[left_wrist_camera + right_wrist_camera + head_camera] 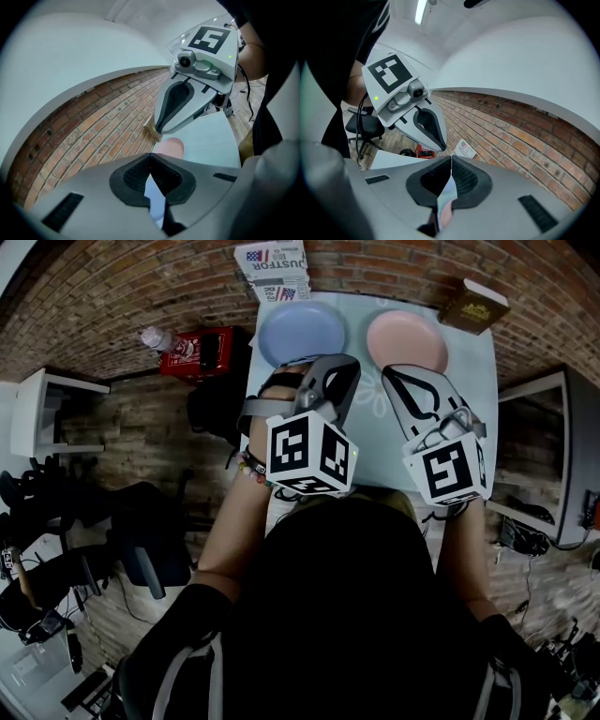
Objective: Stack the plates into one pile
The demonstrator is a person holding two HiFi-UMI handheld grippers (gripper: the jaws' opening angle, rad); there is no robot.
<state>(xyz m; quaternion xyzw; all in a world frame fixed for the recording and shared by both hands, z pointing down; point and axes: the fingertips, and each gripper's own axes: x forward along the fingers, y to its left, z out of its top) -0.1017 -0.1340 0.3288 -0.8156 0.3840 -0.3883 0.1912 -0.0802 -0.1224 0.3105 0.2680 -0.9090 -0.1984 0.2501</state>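
On the pale blue table [469,381], a blue plate [302,333] lies at the far left and a pink plate [407,340] at the far right, apart from each other. My left gripper [339,367] hovers just short of the blue plate, jaws shut and empty. My right gripper [397,377] hangs beside it, near the pink plate's front edge, also shut with nothing in it. The left gripper view shows its own closed jaws [151,155], the pink plate [169,146] beyond and the right gripper [187,93] above. In the right gripper view the jaws [451,159] meet, with the left gripper [426,122] alongside.
A white printed box [273,268] and a brown box [475,305] stand at the table's far edge against the brick wall [112,287]. A red case [206,351] and office chairs [141,540] stand on the floor at the left. A grey unit [553,456] stands at the right.
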